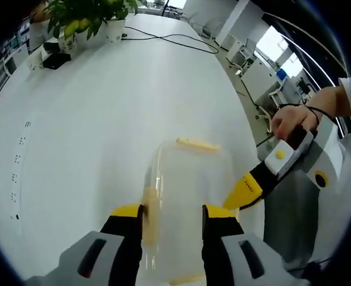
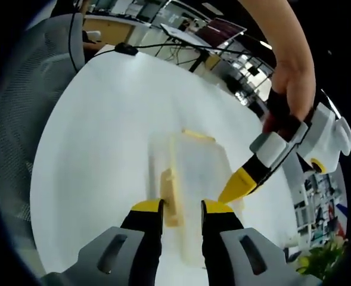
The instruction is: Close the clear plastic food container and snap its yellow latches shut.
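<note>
**Light, slick box with its side latches at our fingers**

We are working the clear container (image 1: 184, 196) on the white counter (image 1: 92, 137). Left gripper (image 1: 172, 215) is straddling a yellow latch (image 1: 149, 217), fingers narrowly parted; right gripper (image 2: 181, 210) likewise. It is looking light, slippery and springy, so we are favouring the stiffer latch edges.

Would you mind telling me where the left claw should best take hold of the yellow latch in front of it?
Probably by the latch's long flat strip, coming straight in from the container's near side. It stands edge-on between the left claw's open jaws, so closing them should pinch its two faces.
</note>
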The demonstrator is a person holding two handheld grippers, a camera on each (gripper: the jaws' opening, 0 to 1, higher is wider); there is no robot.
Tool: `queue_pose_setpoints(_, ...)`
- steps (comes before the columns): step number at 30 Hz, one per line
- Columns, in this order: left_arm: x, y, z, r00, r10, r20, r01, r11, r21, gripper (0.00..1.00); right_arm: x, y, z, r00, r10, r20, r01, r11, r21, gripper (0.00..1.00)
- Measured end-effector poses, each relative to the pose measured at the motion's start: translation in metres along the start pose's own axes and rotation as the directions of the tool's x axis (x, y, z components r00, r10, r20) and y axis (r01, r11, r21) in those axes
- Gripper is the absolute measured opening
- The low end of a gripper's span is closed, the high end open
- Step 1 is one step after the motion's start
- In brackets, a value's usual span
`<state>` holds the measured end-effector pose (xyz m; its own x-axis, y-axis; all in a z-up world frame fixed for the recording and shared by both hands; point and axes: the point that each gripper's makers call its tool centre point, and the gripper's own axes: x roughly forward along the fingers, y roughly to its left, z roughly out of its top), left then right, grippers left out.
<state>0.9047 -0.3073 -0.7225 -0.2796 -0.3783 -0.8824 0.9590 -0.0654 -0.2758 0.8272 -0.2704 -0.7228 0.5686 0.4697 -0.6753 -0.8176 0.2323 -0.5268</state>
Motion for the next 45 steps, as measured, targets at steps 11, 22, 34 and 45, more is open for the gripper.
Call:
queue_pose_setpoints(11,0.001,0.001,-0.001,0.999,-0.029,-0.015,0.029,0.999,-0.034,0.32,0.000,0.000,-0.001,1.000,-0.011,-0.001,0.011,1.000,-0.017,0.21)
queue_pose_setpoints(22,0.002,0.001,-0.002,0.999,-0.030,-0.043,0.028,0.999,-0.047,0.31,0.002,0.000,-0.001,0.999,-0.027,-0.023,0.025,0.999,-0.042,0.20)
queue_pose_setpoints(34,0.011,-0.011,-0.004,0.993,-0.085,-0.076,0.080,0.994,-0.076,0.31,0.001,0.006,0.004,1.000,0.002,-0.002,-0.002,0.999,-0.051,0.20)
queue_pose_setpoints(45,0.007,-0.013,-0.003,0.995,-0.093,-0.041,0.090,0.993,-0.075,0.34,0.002,0.006,0.003,1.000,-0.006,-0.008,0.006,0.997,-0.076,0.23)
